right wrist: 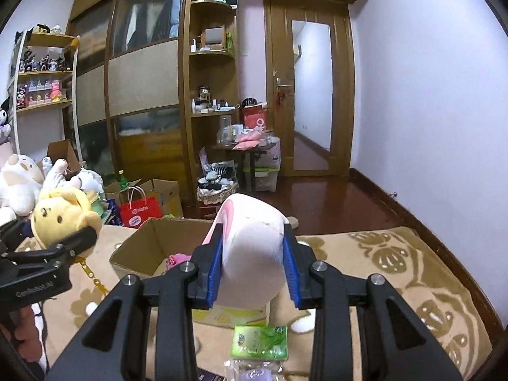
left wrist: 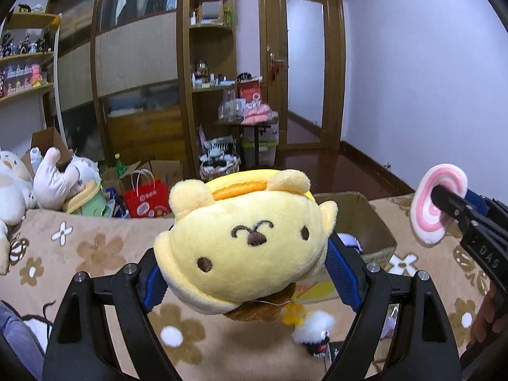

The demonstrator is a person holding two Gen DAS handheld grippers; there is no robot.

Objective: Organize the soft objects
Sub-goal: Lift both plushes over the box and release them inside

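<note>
My left gripper (left wrist: 246, 263) is shut on a yellow bear plush (left wrist: 244, 238) and holds it above the beige flowered bed cover, just left of an open cardboard box (left wrist: 377, 222). The plush also shows in the right wrist view (right wrist: 60, 219), with a yellow chain hanging under it. My right gripper (right wrist: 254, 273) is shut on a white plush roll with a pink swirl end (right wrist: 254, 254), held over the front of the box (right wrist: 143, 247). In the left wrist view the roll (left wrist: 431, 203) is to the right of the box.
A pink soft thing (right wrist: 176, 258) lies inside the box. A green tissue pack (right wrist: 260, 341) and a small white fluffy toy (left wrist: 314, 330) lie on the bed cover. Large white plush toys (left wrist: 38, 181) pile at the left. A red bag (left wrist: 149, 200) stands beyond the bed.
</note>
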